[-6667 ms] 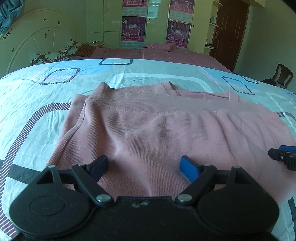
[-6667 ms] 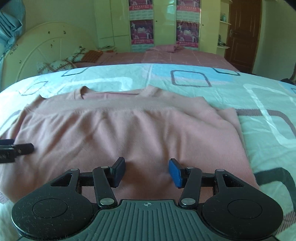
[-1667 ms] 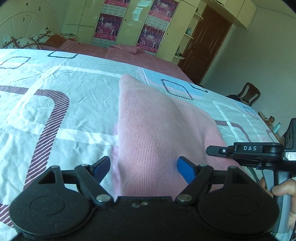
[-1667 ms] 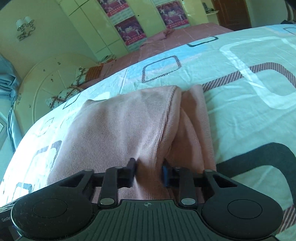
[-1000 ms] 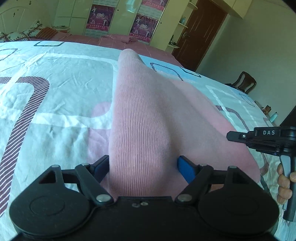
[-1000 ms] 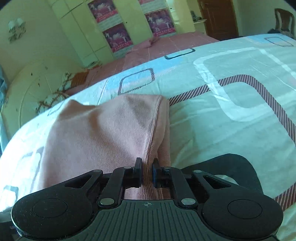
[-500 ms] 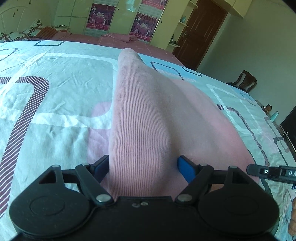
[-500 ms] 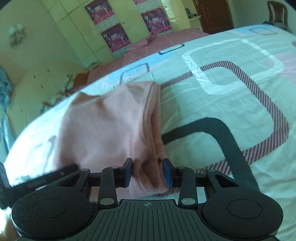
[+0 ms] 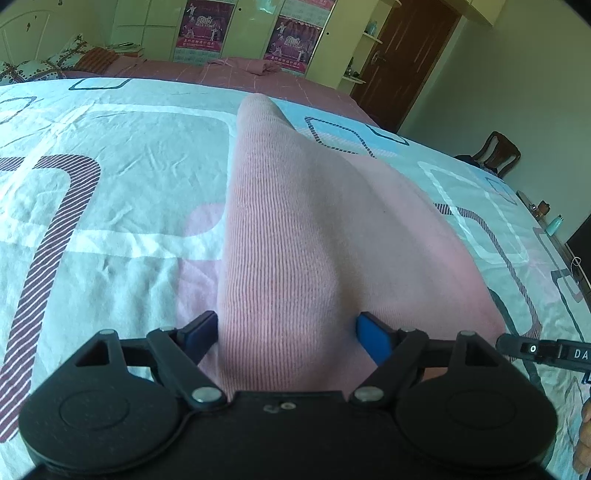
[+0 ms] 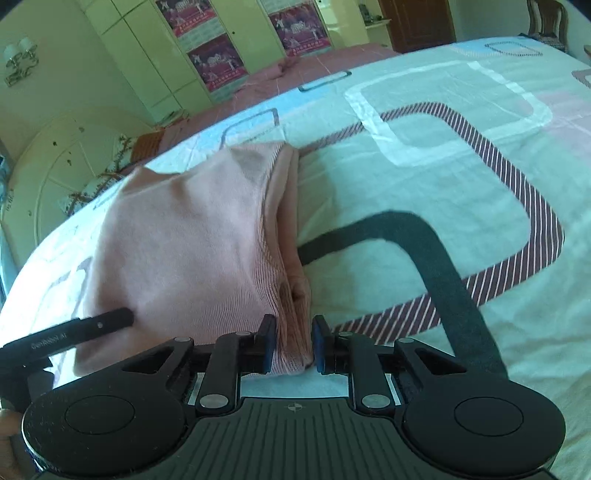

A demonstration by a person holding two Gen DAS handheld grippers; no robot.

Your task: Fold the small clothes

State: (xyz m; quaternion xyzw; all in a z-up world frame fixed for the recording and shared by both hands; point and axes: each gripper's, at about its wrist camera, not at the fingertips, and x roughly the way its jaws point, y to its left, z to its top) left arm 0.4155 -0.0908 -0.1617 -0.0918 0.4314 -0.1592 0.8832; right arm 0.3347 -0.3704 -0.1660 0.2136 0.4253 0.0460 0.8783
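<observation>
A pink knit sweater [image 9: 314, 229] lies folded into a long shape on the patterned bedsheet [image 9: 110, 184]. My left gripper [image 9: 286, 332] is open, its blue pads either side of the sweater's near folded end, the fabric bulging between them. In the right wrist view the sweater [image 10: 192, 236] lies to the left, its layered edge running toward me. My right gripper [image 10: 294, 347] has its jaws a little apart around the sweater's near corner, which rests on the sheet. The left gripper's finger [image 10: 74, 330] shows at the lower left there.
The sheet [image 10: 443, 166] spreads wide to the right of the sweater. A pink blanket [image 9: 240, 70] covers the bed's far end, before yellow wardrobes [image 9: 155, 29]. A brown door [image 9: 410, 59] and a wooden chair [image 9: 498, 153] stand at the right.
My right gripper, shut on the sweater's edge a second ago, has opened partway and come down to the sheet. The folded sweater has settled flat. My left gripper has stayed open.
</observation>
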